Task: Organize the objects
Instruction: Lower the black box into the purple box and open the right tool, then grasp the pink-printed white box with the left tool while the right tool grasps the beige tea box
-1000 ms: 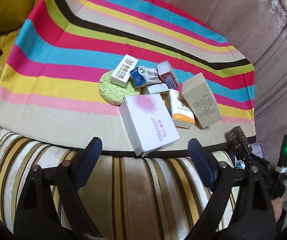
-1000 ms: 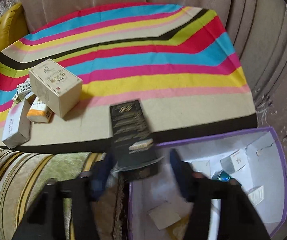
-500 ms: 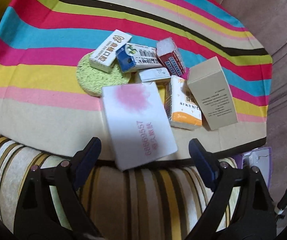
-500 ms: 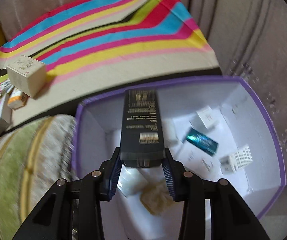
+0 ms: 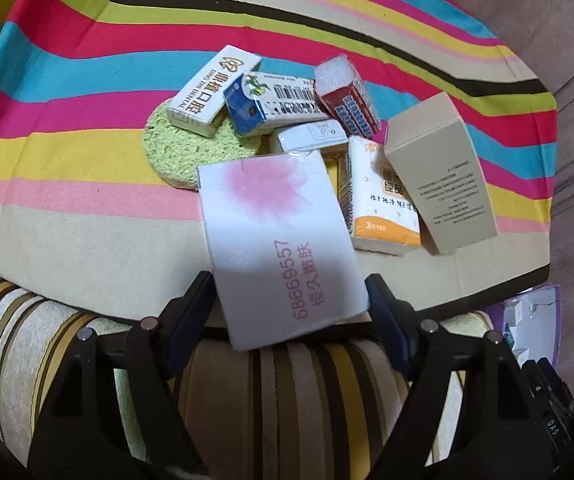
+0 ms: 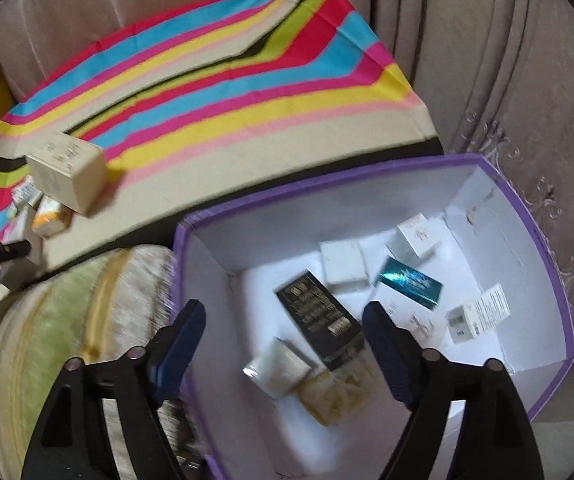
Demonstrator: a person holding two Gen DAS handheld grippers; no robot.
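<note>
A white box with a pink blot (image 5: 279,240) lies at the near edge of the striped cloth (image 5: 67,216). My left gripper (image 5: 291,304) is open, its fingers either side of the box's near end, not closed on it. Behind it lie a tan box (image 5: 439,176), an orange-and-white pack (image 5: 383,204), a red pack (image 5: 347,96), a blue-and-white box (image 5: 275,104), a white dental box (image 5: 211,88) and a green sponge (image 5: 191,152). My right gripper (image 6: 283,332) is open above the purple bin (image 6: 543,248). The black box (image 6: 319,316) lies inside the bin.
The bin holds several small boxes, among them a teal one (image 6: 411,284) and a white one (image 6: 343,264). A striped cushion (image 5: 15,320) lies in front of the cloth. Beige curtains (image 6: 487,60) hang behind. The tan box also shows in the right wrist view (image 6: 67,172).
My right gripper opened and let go of the black box, which now lies in the bin. My left gripper moved forward until its fingers flank the white box.
</note>
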